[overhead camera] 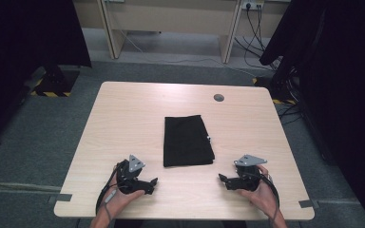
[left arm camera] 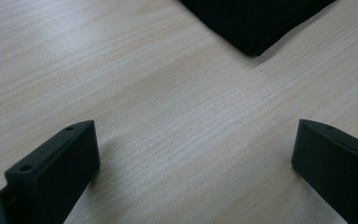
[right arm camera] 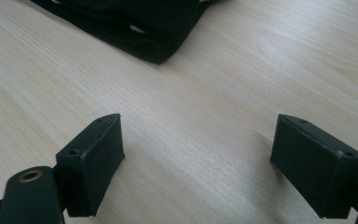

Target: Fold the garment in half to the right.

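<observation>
A folded black cloth (overhead camera: 188, 140) lies flat in the middle of the light wooden table (overhead camera: 123, 118). My left gripper (overhead camera: 153, 183) rests near the table's front edge, left of the cloth, jaws wide apart with bare wood between them. In the left gripper view its open jaws (left arm camera: 193, 154) point toward a corner of the cloth (left arm camera: 254, 23). My right gripper (overhead camera: 221, 178) rests near the front edge, right of the cloth, also open. In the right gripper view (right arm camera: 198, 144) the cloth's near corner (right arm camera: 144, 28) lies ahead with small white specks on it.
A round grey cable port (overhead camera: 218, 98) sits in the table near its far edge. Dark curtains (overhead camera: 24, 33) hang at both sides, and cables (overhead camera: 259, 33) trail over the floor behind the table. Tape marks (overhead camera: 62, 197) sit at the front corners.
</observation>
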Action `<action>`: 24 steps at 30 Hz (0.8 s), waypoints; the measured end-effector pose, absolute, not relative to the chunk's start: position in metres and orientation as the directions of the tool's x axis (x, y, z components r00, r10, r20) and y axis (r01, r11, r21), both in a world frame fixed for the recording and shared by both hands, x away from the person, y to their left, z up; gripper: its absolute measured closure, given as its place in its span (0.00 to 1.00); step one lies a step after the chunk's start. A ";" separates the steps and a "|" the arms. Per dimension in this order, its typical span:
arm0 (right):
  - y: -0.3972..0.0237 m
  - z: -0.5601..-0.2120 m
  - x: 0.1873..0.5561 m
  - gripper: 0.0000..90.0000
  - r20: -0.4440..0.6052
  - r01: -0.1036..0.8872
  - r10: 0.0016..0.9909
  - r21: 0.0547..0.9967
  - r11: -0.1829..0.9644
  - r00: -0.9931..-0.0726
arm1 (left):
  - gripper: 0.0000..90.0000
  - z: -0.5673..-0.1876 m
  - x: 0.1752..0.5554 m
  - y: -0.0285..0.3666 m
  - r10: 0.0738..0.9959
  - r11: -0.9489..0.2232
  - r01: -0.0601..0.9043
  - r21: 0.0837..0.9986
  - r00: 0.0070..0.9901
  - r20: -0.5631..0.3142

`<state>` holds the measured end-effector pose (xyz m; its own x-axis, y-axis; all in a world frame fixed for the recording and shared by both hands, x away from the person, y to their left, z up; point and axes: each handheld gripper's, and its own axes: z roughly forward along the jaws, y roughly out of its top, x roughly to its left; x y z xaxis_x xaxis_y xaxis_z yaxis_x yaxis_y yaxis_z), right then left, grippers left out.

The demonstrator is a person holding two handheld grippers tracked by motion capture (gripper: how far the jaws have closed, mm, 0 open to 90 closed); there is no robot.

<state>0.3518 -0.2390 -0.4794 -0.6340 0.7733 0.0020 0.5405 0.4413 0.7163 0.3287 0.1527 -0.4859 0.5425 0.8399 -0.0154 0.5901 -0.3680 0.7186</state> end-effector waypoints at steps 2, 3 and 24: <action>-0.240 -0.479 0.350 0.19 0.004 0.543 0.774 0.714 0.441 -0.634 | 0.00 -0.486 0.329 0.153 0.840 -0.368 0.590 0.719 0.543 -0.016; -0.241 -0.479 0.350 0.19 0.003 0.542 0.774 0.716 0.441 -0.634 | 0.00 -0.486 0.329 0.153 0.840 -0.368 0.590 0.719 0.543 -0.016; -0.247 -0.479 0.332 0.19 0.001 0.543 0.776 0.715 0.440 -0.630 | 0.00 -0.486 0.329 0.153 0.840 -0.368 0.590 0.718 0.542 -0.015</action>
<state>0.3325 -0.2472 -0.4793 -0.6302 0.7764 0.0011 0.5434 0.4401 0.7149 0.3287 0.1527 -0.4859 0.5425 0.8399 -0.0153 0.5902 -0.3681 0.7185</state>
